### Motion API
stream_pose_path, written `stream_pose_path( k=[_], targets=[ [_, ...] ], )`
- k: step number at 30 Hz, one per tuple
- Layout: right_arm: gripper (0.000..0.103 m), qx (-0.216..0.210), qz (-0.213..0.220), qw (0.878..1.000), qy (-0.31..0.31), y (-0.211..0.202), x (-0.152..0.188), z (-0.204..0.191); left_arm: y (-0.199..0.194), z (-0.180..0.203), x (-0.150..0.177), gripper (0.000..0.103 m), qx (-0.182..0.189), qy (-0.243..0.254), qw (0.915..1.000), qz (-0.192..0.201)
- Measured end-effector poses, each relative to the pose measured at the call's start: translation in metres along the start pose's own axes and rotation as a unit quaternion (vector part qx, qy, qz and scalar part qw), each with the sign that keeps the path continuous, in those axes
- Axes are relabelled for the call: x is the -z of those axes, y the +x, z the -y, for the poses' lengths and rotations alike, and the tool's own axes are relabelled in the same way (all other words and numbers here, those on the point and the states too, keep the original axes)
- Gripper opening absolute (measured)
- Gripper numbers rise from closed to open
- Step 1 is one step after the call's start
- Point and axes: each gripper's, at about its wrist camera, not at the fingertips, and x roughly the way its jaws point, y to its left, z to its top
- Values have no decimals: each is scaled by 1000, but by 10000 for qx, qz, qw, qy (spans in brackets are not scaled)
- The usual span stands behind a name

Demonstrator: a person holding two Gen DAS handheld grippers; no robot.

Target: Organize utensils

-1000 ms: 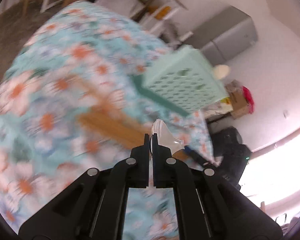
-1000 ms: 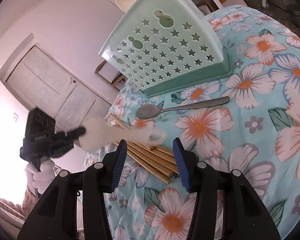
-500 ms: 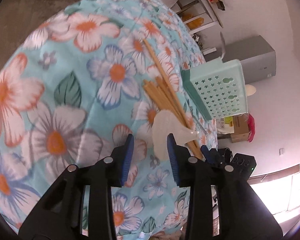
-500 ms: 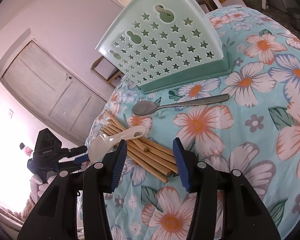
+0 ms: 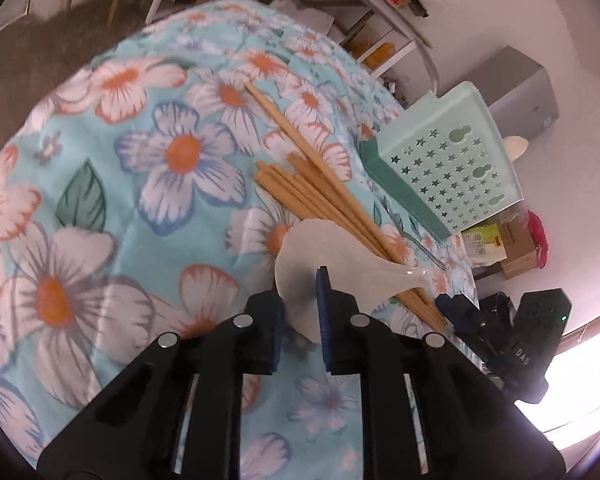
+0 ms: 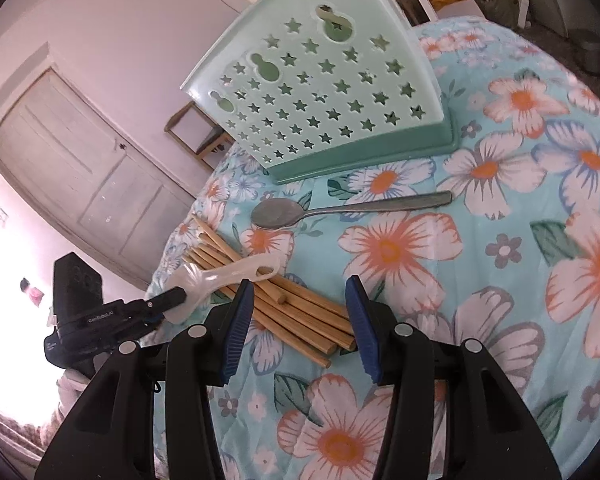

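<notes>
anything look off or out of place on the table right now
Yes: the translucent rice paddle lies slanted across the chopsticks, its broad end between the left claw fingers, whose jaws have just been closing. The metal spoon lies loose on the floral cloth, outside the green holder.

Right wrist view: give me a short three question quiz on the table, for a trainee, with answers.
1. True or false: the metal spoon stands inside the green rack.
2. The translucent paddle rests its handle on: A the chopsticks, B the spoon, C the rack.
3. Is the right gripper open or shut?
Key: 1 false, it lies on the floral cloth in front of the rack. 2 A. 3 open, gripping nothing.
</notes>
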Motion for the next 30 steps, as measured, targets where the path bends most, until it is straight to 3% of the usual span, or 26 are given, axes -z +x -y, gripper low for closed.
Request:
stream_pose_path(
  k=[4,10,16,20,30],
  targets=[
    [47,427,66,9972,-614,-7,-8,-21,-12,-9,-1,13,-24,198,9997,156],
    [47,1323,73,9738,-1850,5,-36,-58,-24,-20,-1,13,166,520,9984,120],
    [41,1801,-430,9366,-2975,48,-45,-81,-27,-25,3,13,288,713,9968,225],
    [36,2115,-867,9027,-3646,75,-39,-88,-27,-33,3,12,412,691,9965,236],
    [32,2256,-1718,8540,-4362,115,-34,-97,-25,-41,2,11,657,733,9947,284]
  ],
)
